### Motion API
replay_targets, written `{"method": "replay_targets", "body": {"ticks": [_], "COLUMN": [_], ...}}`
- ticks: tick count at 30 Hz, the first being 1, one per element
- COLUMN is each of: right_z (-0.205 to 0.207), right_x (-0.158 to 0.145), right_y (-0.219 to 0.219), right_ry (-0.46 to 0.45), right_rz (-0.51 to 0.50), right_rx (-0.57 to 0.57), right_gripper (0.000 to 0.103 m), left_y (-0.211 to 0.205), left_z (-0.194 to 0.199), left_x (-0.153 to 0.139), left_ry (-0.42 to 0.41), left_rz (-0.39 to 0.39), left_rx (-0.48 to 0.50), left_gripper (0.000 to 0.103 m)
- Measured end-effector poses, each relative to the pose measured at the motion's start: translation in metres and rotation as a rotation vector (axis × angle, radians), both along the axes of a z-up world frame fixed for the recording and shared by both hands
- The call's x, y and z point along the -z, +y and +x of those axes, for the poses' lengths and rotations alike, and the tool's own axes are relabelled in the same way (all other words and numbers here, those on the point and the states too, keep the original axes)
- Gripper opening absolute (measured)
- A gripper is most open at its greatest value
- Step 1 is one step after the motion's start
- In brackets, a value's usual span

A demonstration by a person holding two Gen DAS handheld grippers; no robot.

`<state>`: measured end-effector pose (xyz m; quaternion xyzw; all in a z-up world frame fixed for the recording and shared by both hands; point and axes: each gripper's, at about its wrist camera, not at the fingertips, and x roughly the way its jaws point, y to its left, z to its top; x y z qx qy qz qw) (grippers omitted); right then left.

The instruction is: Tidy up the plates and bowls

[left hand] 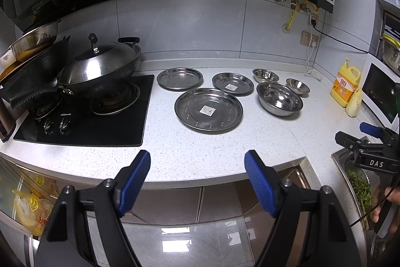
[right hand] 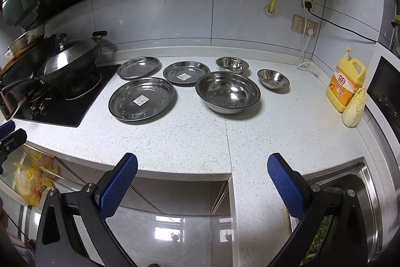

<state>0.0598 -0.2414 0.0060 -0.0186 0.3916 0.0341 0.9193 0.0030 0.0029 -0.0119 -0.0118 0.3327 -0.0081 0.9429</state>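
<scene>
Both grippers hang off the front edge of the speckled white stone countertop point(right hand: 200, 137), holding nothing. The left gripper point(left hand: 197, 184) has its blue-padded fingers spread wide; the right gripper point(right hand: 202, 188) likewise stands apart.

On the countertop, beside the black glass hob point(left hand: 85, 116):
- largest round steel plate with label point(right hand: 142, 98), nearest the front;
- second labelled steel plate point(right hand: 186, 73) behind it;
- unlabelled steel plate point(right hand: 138, 67) nearest the hob.

To their right:
- large steel bowl point(right hand: 228, 95);
- two small steel bowls point(right hand: 232, 64) point(right hand: 273, 78) further back.

All pieces lie separately, unstacked.
</scene>
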Motion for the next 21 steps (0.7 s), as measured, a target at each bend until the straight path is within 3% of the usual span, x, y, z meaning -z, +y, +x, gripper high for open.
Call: {"method": "replay_targets", "body": {"ticks": [21], "right_z": [-0.0021], "right_x": [-0.0015], "right_y": [-0.0016], "right_ry": [-0.003], "right_rz": [0.0], "right_rx": [0.01], "right_gripper": [0.102], "left_y": [-0.0003], "left_z": [0.0009], "left_x": [-0.0049], "left_ry": [0.011], "left_rz": [-0.008], "left_rx": [0.012], "left_gripper": [0.077]}}
